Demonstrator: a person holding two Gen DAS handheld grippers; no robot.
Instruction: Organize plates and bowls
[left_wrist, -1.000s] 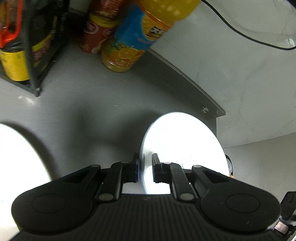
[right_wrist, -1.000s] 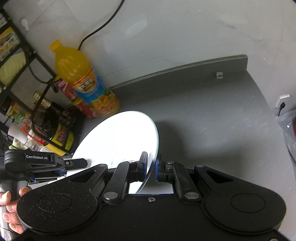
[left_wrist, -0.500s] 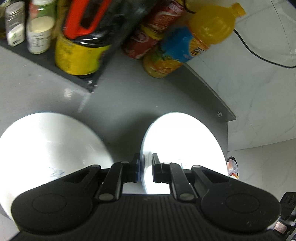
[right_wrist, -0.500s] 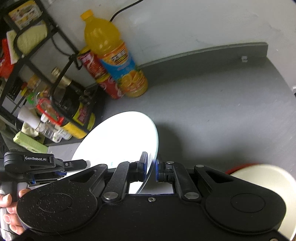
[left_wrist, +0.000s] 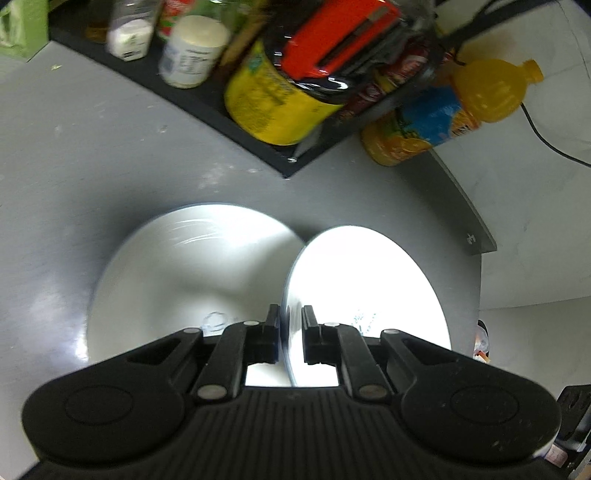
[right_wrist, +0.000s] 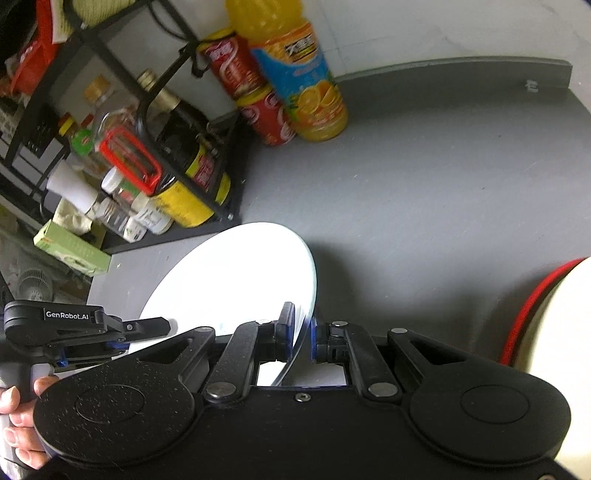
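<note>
A white plate (left_wrist: 369, 288) hangs tilted above the grey counter, held by both grippers at opposite rims. My left gripper (left_wrist: 290, 325) is shut on its near rim, and the disc spreads to the right of the fingers. In the right wrist view my right gripper (right_wrist: 301, 332) is shut on the same plate (right_wrist: 236, 280); the left gripper (right_wrist: 162, 328), in a person's hand, grips its far left edge. A second white plate (left_wrist: 184, 280) lies flat on the counter, below and left of the held one. A white bowl with a red outside (right_wrist: 554, 314) sits at the right edge.
A black wire rack (right_wrist: 207, 155) with bottles, jars and a yellow-labelled jug (left_wrist: 273, 103) stands at the back left. An orange drink bottle (right_wrist: 303, 77) and red cans (right_wrist: 266, 118) stand against the wall. Bare grey counter (right_wrist: 443, 184) stretches to the right.
Both grippers have carried the plate leftward along the counter. The lying plate has slid from the left edge to beside the held one, the rack has come closer, and the bowl has appeared at right.
</note>
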